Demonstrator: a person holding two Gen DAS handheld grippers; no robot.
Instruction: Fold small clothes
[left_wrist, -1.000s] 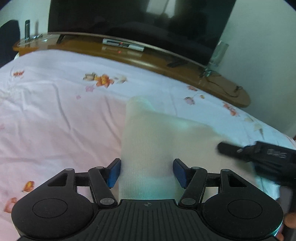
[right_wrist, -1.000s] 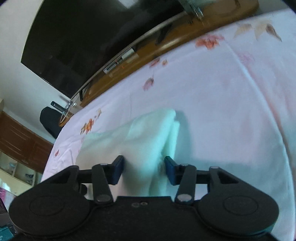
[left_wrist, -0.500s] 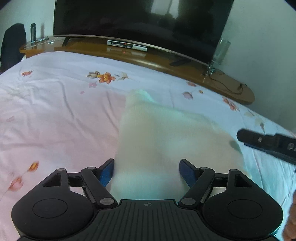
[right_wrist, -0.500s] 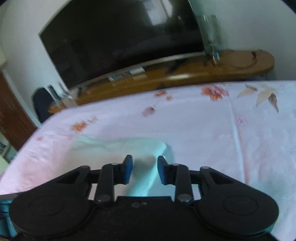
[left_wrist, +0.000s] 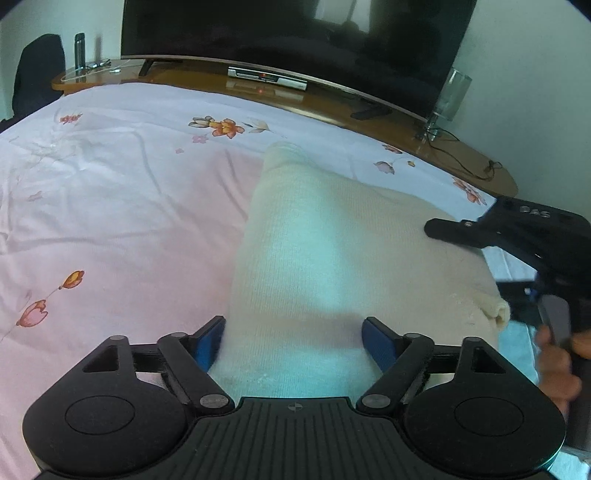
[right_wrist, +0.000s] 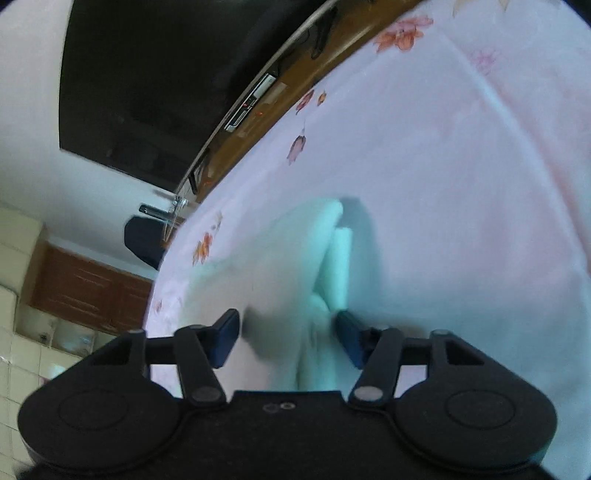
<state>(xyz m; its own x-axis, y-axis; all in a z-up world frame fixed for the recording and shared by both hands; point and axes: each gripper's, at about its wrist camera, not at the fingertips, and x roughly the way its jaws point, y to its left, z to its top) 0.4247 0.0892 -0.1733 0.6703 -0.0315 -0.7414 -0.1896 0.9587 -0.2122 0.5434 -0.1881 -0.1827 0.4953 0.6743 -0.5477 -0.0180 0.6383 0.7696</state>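
A cream knitted garment lies folded on the floral bed sheet. My left gripper is open, its blue pads either side of the garment's near edge. My right gripper is open, with the garment's layered edge between its pads; in the left wrist view it reaches in from the right over the cloth's right end. The view is tilted.
A wooden shelf with a large dark TV, a set-top box and a glass runs behind the bed. A dark chair stands at the far left. Wooden cabinets show at left.
My left gripper has opened wider over the garment's near edge. My right gripper narrowed half a second ago, has opened again and tilted, and sits lower over the cloth's right end.
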